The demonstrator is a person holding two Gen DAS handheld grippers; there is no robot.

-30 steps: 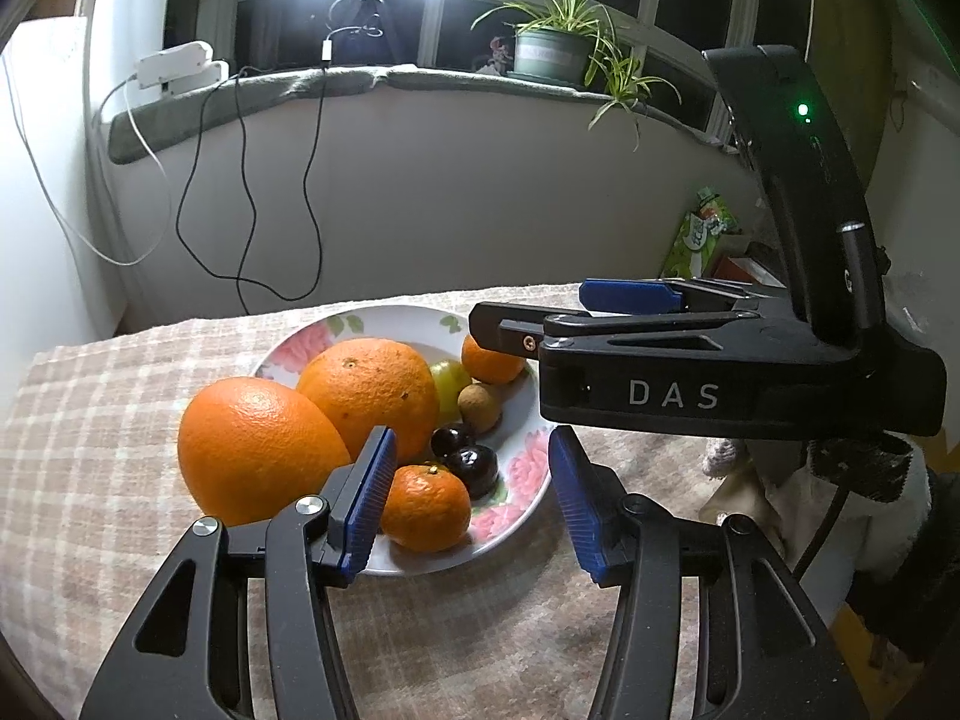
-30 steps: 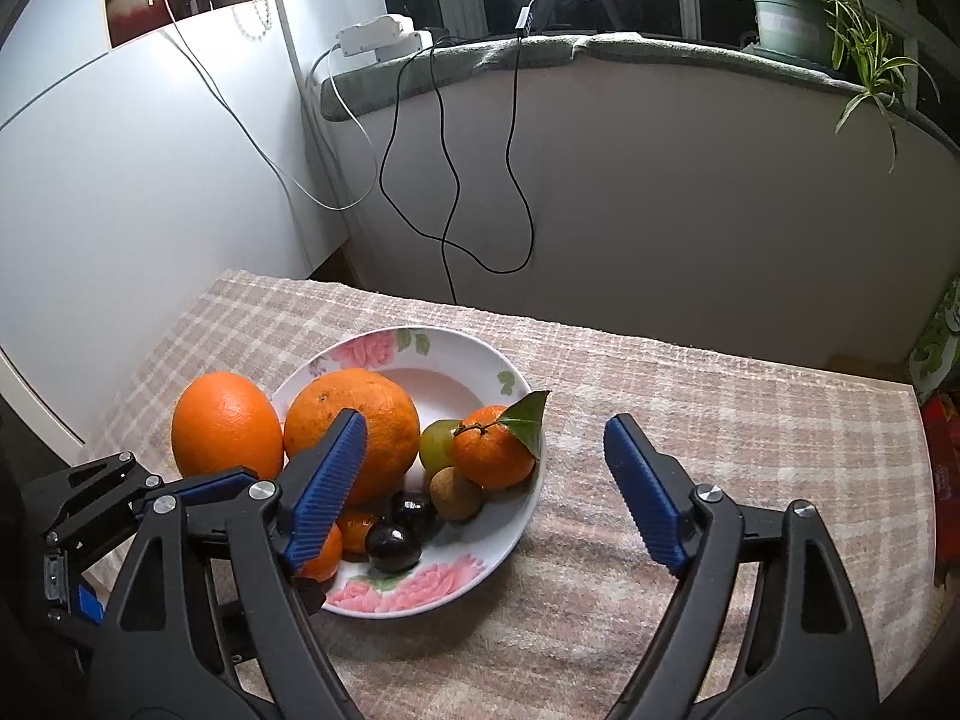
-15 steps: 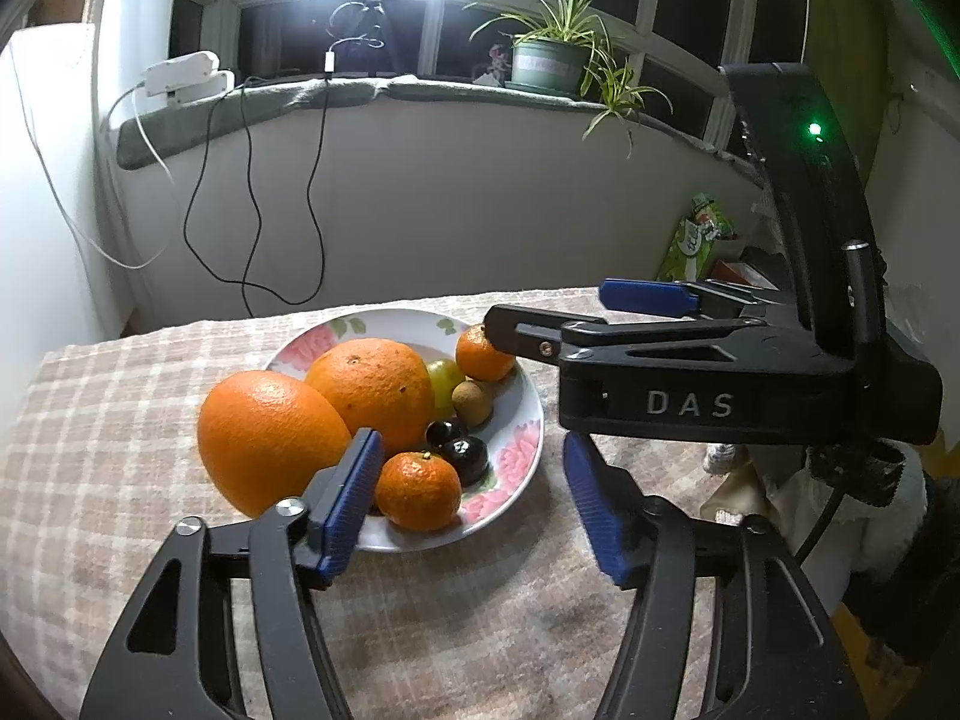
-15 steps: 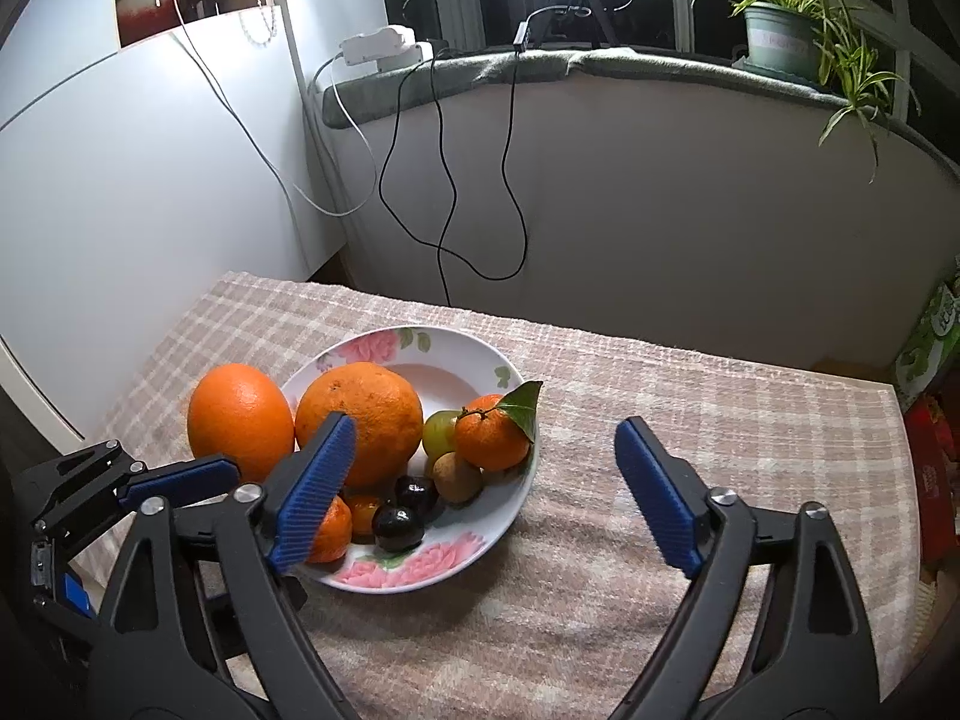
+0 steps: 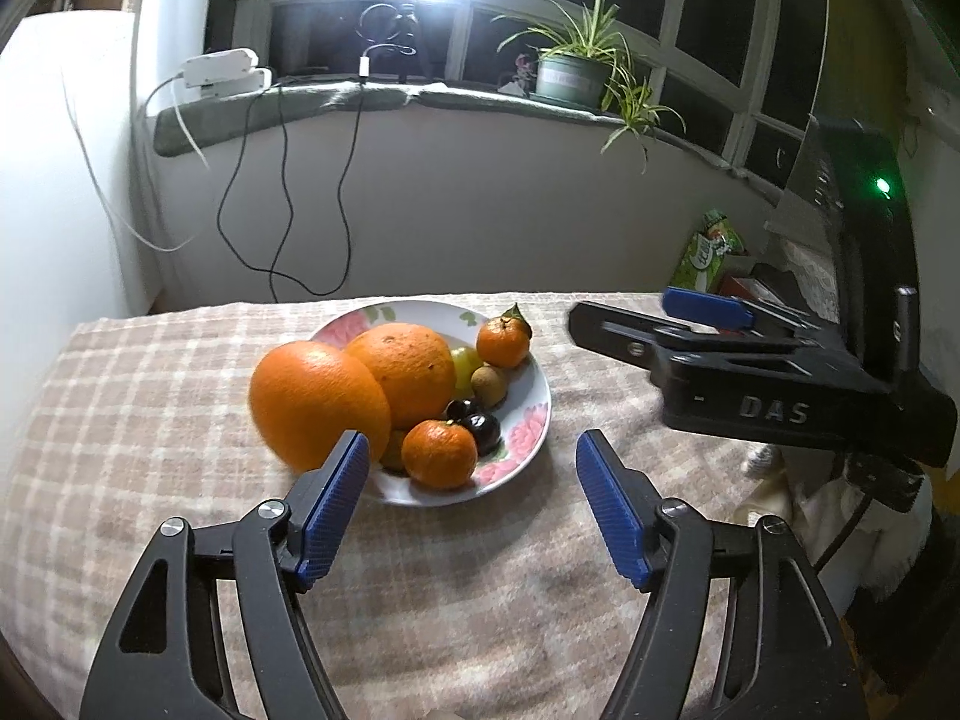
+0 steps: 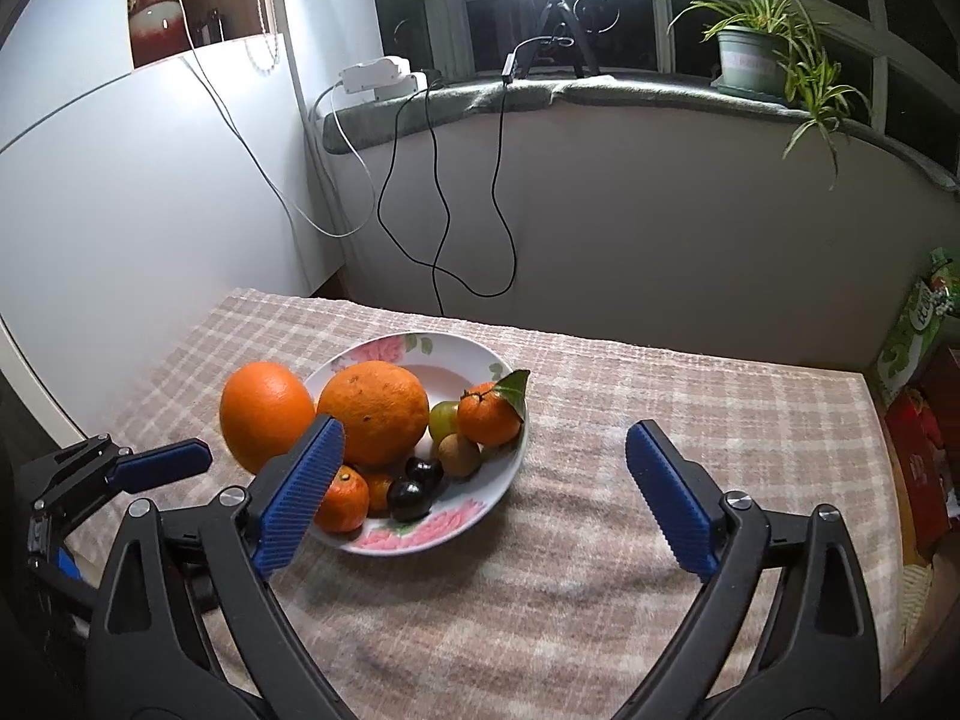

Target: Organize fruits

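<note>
A flowered plate (image 5: 536,420) (image 6: 480,354) sits mid-table on the checked cloth. It holds a big orange (image 5: 402,372) (image 6: 375,411), a leafed tangerine (image 5: 503,341) (image 6: 487,420), a front tangerine (image 5: 439,453), a green fruit (image 5: 465,360), a kiwi (image 5: 489,384) and dark cherries (image 5: 480,427). A second big orange (image 5: 318,402) (image 6: 264,411) leans at the plate's left rim. My left gripper (image 5: 471,450) hovers before the plate, jaws opening, nothing between the pads. My right gripper (image 6: 485,429) (image 5: 630,315) hangs right of the plate, jaws opening and empty.
A green carton (image 5: 708,252) (image 6: 912,330) and red boxes (image 6: 924,450) stand past the table's right edge. A white panel (image 6: 150,192) closes the left side. Cables (image 6: 444,222) hang down the wall behind. A potted plant (image 5: 570,75) is on the sill.
Both grippers have drawn back and slightly up from the plate, and both pairs of jaws have widened. The fruit has not moved.
</note>
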